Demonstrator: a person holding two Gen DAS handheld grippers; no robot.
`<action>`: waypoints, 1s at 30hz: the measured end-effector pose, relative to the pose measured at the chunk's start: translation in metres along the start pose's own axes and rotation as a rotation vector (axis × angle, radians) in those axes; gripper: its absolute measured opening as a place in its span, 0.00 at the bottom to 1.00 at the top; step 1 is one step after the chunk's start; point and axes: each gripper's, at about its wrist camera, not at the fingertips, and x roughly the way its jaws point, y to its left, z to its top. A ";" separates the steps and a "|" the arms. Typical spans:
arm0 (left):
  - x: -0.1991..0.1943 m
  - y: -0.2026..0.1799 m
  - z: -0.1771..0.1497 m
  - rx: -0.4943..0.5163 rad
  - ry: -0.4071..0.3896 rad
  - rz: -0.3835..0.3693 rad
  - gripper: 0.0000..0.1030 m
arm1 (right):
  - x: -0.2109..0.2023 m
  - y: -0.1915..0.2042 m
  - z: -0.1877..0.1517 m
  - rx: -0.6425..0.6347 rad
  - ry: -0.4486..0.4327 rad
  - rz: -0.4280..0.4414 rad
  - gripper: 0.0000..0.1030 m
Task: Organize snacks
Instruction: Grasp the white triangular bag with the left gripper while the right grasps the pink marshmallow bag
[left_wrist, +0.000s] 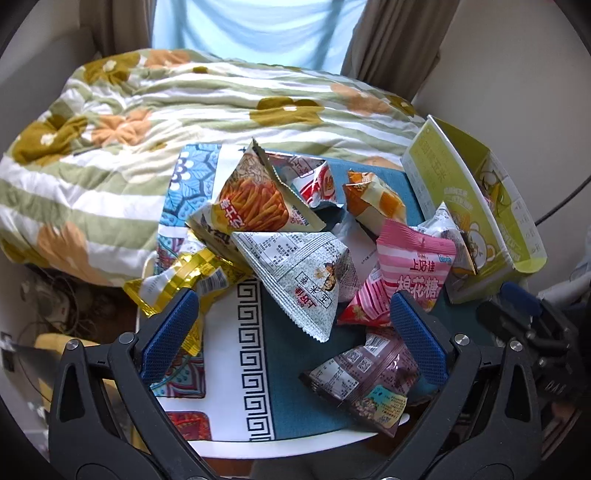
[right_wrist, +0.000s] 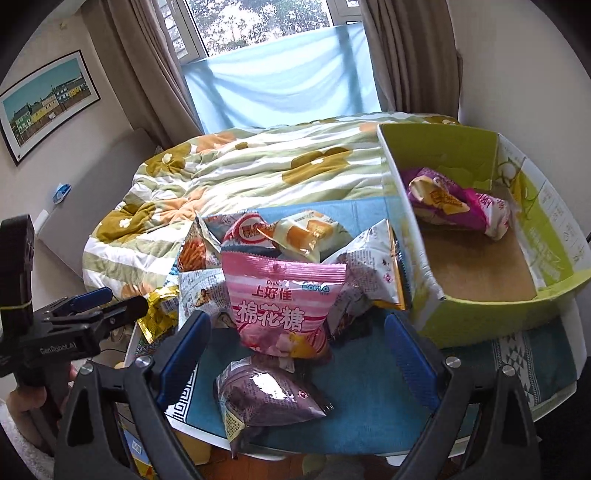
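With both tongs hanging over the snack pile, neither is gripping anything. Left gripper (left_wrist: 293, 332): jaws spread wide, blue pads (left_wrist: 170, 332) clear of every bag; lower centre of the left wrist view. Right gripper (right_wrist: 297, 360): jaws equally wide, nothing clamped; lower centre of the right wrist view.

Snacks sit on a teal patterned cloth (left_wrist: 280, 402) over a small white table (left_wrist: 295, 445), mid-frame in both views:
- pink marshmallow bag (right_wrist: 280, 302), centre of right view, propped upright against the pile
- purple-brown bag (right_wrist: 266, 395) lying flat just below the pink marshmallow bag, between the right jaws but untouched
- grey-white bag (left_wrist: 303, 277) centre of left view, between the left jaws, pads apart from it
- fries-print bag (left_wrist: 255, 199) and red-white bag (left_wrist: 317, 181) behind it, upper middle
- orange-cream bag (left_wrist: 373, 199) right of those
- gold foil bag (left_wrist: 181, 280) at left, touching or just behind the left pad; cannot tell which

Green cardboard box (right_wrist: 480, 310) sits at right of the right view, open top, beside the pile. One magenta bag (right_wrist: 458, 203) lies inside at its far end; rest of the box floor is bare cardboard.

Floral striped quilt (right_wrist: 258, 166) fills the background behind the table.
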 end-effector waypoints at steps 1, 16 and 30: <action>0.009 0.004 0.001 -0.031 0.012 -0.012 0.99 | 0.009 0.003 -0.005 -0.006 0.010 -0.007 0.91; 0.091 0.008 0.011 -0.176 0.108 -0.053 0.98 | 0.076 0.020 -0.022 -0.009 0.063 -0.011 0.91; 0.097 0.007 0.006 -0.140 0.137 -0.055 0.52 | 0.092 0.029 -0.013 -0.020 0.051 -0.041 0.91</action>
